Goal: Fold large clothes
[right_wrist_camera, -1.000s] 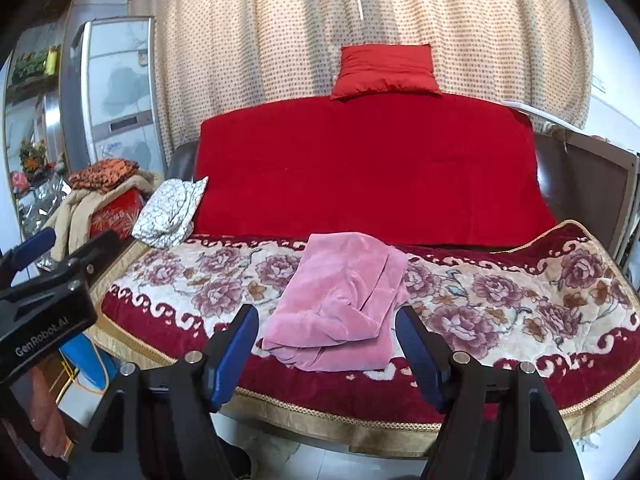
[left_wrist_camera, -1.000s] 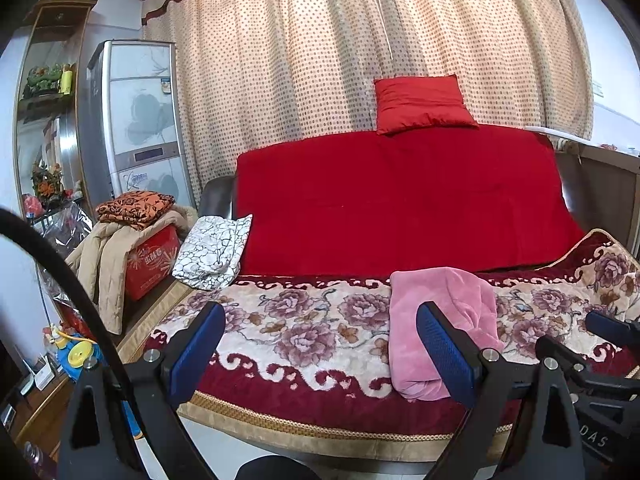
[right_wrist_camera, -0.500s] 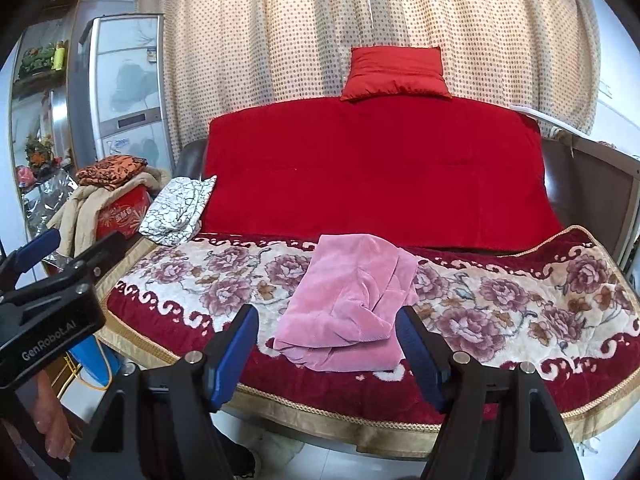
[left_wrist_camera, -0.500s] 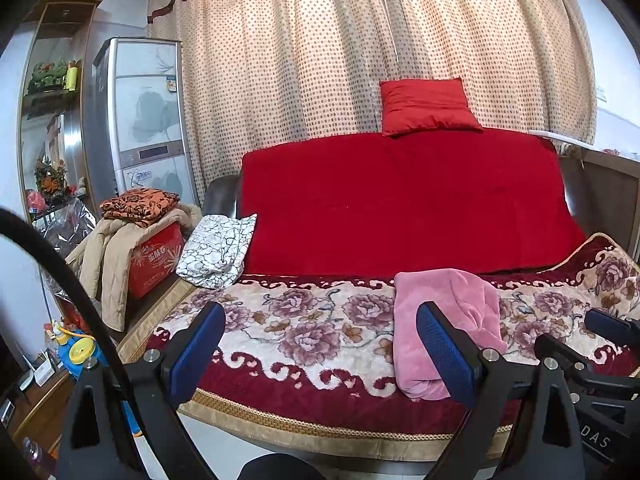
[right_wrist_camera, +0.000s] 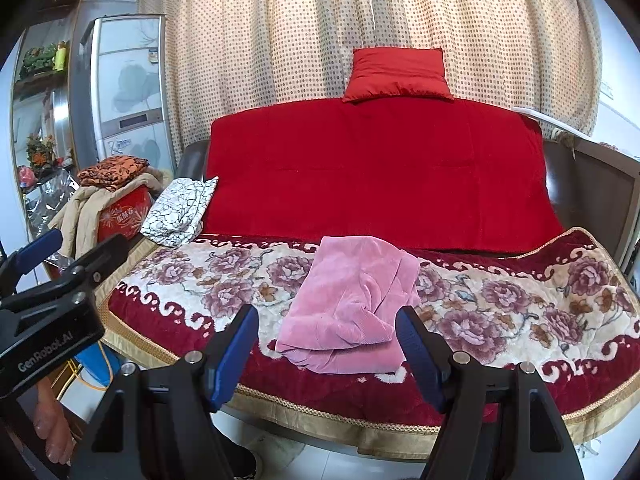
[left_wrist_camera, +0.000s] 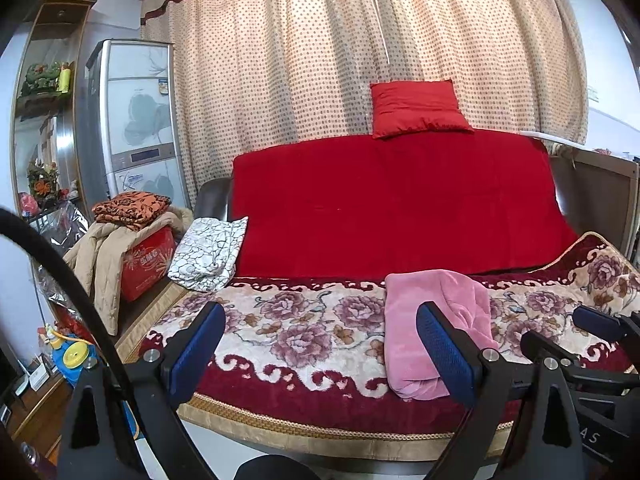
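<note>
A pink velvety garment [left_wrist_camera: 440,288] [right_wrist_camera: 352,288] lies loosely folded and rumpled on the floral blanket [left_wrist_camera: 300,320] [right_wrist_camera: 500,300] covering the sofa seat, near its front edge. My left gripper [left_wrist_camera: 320,328] hangs open in front of the sofa, left of the garment, with nothing between its blue pads. My right gripper [right_wrist_camera: 326,320] is open too, held short of the sofa's front edge and lined up with the garment, not touching it. Each gripper shows at the edge of the other's view.
A red cover drapes the sofa back, with a red cushion [left_wrist_camera: 416,110] on top before a dotted curtain. A black-and-white cloth [left_wrist_camera: 208,252] lies at the seat's left end. Beside it stands a red box [left_wrist_camera: 146,264] under a beige coat and orange fabric. A person's hand [right_wrist_camera: 52,432] holds the left gripper.
</note>
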Demonstrator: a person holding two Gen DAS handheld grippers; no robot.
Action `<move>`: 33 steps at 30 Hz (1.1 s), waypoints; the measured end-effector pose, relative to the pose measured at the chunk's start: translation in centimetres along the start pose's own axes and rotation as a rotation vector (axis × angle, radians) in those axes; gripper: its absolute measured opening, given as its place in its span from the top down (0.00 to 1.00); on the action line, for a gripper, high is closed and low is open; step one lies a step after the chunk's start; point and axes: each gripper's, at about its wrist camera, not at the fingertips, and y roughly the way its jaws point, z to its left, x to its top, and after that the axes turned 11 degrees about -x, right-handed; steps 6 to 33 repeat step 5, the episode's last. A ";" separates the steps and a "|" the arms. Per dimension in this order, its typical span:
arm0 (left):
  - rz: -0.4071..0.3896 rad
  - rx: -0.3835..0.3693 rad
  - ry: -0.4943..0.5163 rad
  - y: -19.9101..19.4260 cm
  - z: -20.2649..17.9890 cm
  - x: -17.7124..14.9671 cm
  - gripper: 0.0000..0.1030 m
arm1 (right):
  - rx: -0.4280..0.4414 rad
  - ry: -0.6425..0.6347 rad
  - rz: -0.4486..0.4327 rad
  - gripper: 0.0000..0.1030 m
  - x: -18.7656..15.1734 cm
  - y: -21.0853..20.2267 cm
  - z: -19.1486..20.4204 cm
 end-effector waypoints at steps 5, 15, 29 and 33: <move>-0.005 0.007 0.031 0.6 -1.0 -0.1 0.07 | -0.009 0.010 0.001 0.28 0.1 0.4 -0.3; -0.005 0.007 0.031 0.6 -1.0 -0.1 0.07 | -0.009 0.010 0.001 0.28 0.1 0.4 -0.3; -0.005 0.007 0.031 0.6 -1.0 -0.1 0.07 | -0.009 0.010 0.001 0.28 0.1 0.4 -0.3; -0.005 0.007 0.031 0.6 -1.0 -0.1 0.07 | -0.009 0.010 0.001 0.28 0.1 0.4 -0.3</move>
